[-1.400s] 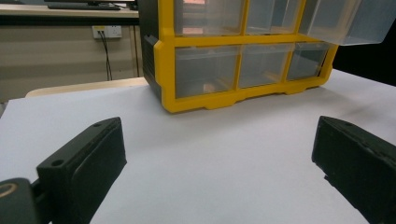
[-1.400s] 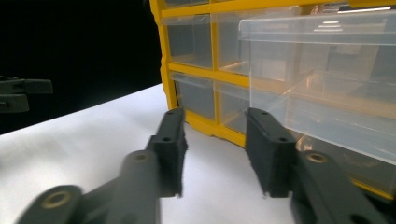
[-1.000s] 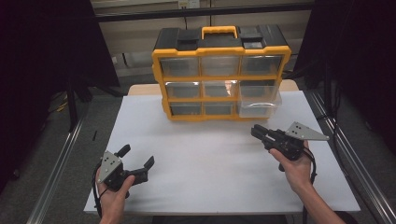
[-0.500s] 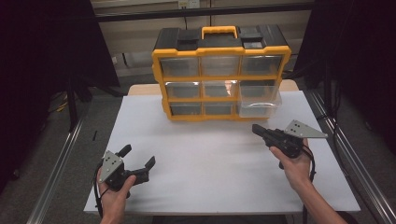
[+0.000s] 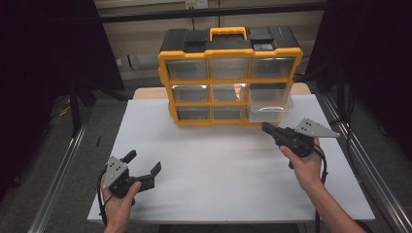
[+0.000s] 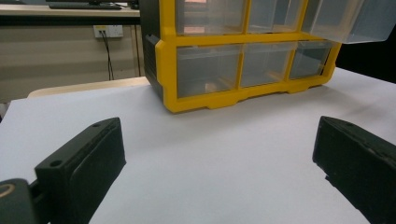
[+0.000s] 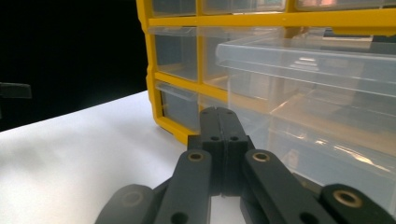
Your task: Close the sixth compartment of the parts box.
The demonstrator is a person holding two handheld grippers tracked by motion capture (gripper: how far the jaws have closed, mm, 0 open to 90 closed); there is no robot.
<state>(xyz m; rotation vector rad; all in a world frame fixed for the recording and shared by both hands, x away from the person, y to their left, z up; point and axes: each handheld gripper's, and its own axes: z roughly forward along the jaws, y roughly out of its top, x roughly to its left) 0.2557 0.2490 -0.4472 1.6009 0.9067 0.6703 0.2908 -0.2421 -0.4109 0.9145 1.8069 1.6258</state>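
Observation:
A yellow and black drawer organizer (image 5: pixel 228 73) with clear drawers stands at the back of the white table (image 5: pixel 218 160). One clear drawer (image 5: pixel 269 109) at its lower right is pulled out. My right gripper (image 5: pixel 266 128) is shut with nothing between its jaws, and its tip points at that drawer from just in front. In the right gripper view the closed jaws (image 7: pixel 219 121) sit close below the drawer (image 7: pixel 317 70). My left gripper (image 5: pixel 143 162) rests open near the front left of the table. Its jaws (image 6: pixel 219 158) stand wide apart facing the organizer (image 6: pixel 233 70).
Dark curtains hang on both sides. Metal rails run along the floor left and right of the table. A wall with a power socket (image 6: pixel 107 31) lies behind the organizer. Bare white tabletop stretches between the two hands.
The right gripper's jaws have come together from a small gap, and the hand has shifted only slightly. The left hand has stayed where it was.

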